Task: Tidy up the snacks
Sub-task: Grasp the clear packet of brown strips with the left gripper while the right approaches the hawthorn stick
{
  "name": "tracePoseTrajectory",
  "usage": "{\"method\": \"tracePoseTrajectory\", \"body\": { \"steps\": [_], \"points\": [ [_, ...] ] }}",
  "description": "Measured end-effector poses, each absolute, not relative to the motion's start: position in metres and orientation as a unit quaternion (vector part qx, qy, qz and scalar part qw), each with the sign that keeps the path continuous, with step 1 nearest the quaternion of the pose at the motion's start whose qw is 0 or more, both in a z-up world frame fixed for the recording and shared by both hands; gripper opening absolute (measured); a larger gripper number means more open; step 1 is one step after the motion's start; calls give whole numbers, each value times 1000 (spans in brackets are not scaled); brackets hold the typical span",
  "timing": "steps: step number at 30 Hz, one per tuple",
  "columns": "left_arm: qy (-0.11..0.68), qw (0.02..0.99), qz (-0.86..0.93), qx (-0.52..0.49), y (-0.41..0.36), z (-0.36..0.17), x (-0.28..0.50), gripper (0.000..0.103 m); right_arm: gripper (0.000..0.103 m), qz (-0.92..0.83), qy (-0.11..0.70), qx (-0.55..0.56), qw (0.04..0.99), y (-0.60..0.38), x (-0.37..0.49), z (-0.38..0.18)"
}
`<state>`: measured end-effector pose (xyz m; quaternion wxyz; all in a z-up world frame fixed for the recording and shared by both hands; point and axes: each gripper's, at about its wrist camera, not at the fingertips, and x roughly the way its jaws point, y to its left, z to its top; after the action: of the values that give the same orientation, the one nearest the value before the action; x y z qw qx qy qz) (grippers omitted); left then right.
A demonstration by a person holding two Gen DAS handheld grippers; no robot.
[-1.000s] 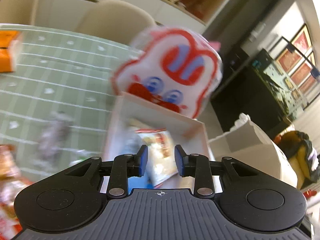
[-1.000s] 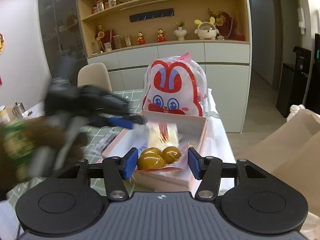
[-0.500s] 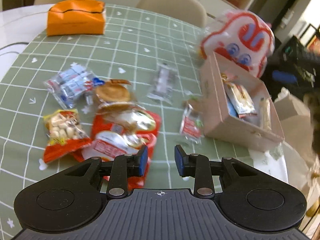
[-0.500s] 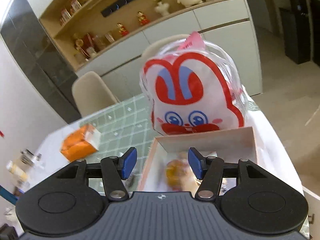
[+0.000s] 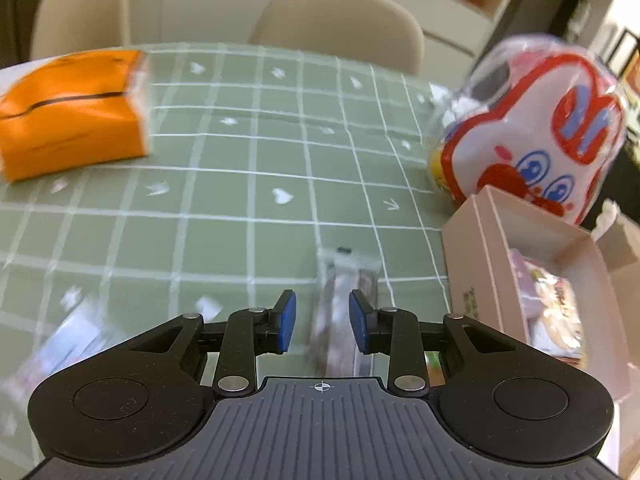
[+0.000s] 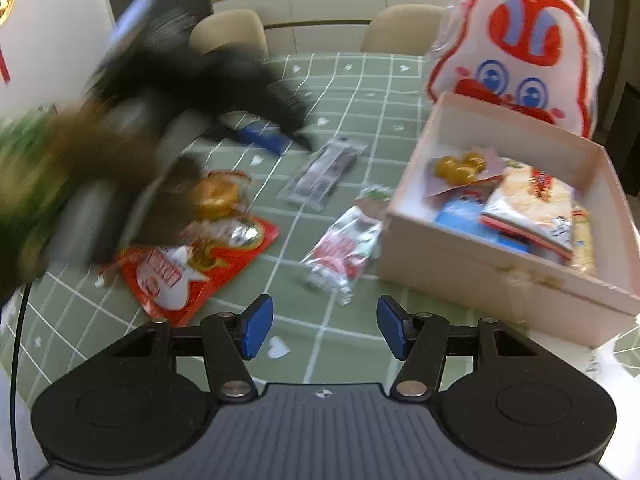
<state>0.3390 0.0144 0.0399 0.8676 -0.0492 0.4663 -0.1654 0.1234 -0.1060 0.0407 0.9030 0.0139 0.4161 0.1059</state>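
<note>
My left gripper hangs low over the green checked tablecloth with a narrow gap between its blue pads. A grey-brown snack packet lies on the cloth just beyond them, blurred and untouched. My right gripper is open and empty above the cloth, short of a small red-and-white packet. The pale pink box to its right holds a packet of yellow balls, a cracker bag and others. The grey packet, a red bag and a round pastry lie loose.
A white-and-red rabbit bag stands behind the box. An orange pack sits at the table's far left. Two beige chairs stand at the far edge. The left hand and its gripper blur across the right wrist view.
The left gripper swung from the box to the loose snacks and dropped toward the grey packet. The yellow-ball packet between my right fingers now lies in the box; the right gripper pulled back.
</note>
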Motion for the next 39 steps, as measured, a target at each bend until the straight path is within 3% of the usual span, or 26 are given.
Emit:
{"method": "tracePoseTrajectory", "body": {
  "steps": [1,2,6,10,12,13,14,16,31,37,39],
  "points": [
    [476,863,-169,-34,6,33,347,33,58,106,415,15,903,-101,124,40],
    [473,864,-173,-26,2,30,350,41,58,105,413,18,905,-99,125,39],
    [451,873,-186,19,-10,30,350,44,66,65,397,58,914,-107,138,36],
    [446,870,-203,65,-6,34,335,41,67,27,405,139,903,-118,163,22],
    [450,864,-212,78,0,36,324,35,70,31,403,141,904,-112,169,18],
    [452,861,-218,81,2,36,320,33,67,32,404,118,907,-106,170,16],
    [453,859,-224,83,3,35,315,30,50,31,403,91,910,-100,170,15],
    [450,859,-230,88,5,35,303,30,47,38,400,28,915,-90,166,13],
    [481,837,-261,24,19,34,182,30,44,147,421,-22,895,-147,44,28],
    [496,835,-232,-57,45,33,130,25,50,172,430,-21,886,-160,21,33],
    [484,844,-217,-78,57,40,123,25,58,161,418,-24,894,-159,23,35]
  ]
}}
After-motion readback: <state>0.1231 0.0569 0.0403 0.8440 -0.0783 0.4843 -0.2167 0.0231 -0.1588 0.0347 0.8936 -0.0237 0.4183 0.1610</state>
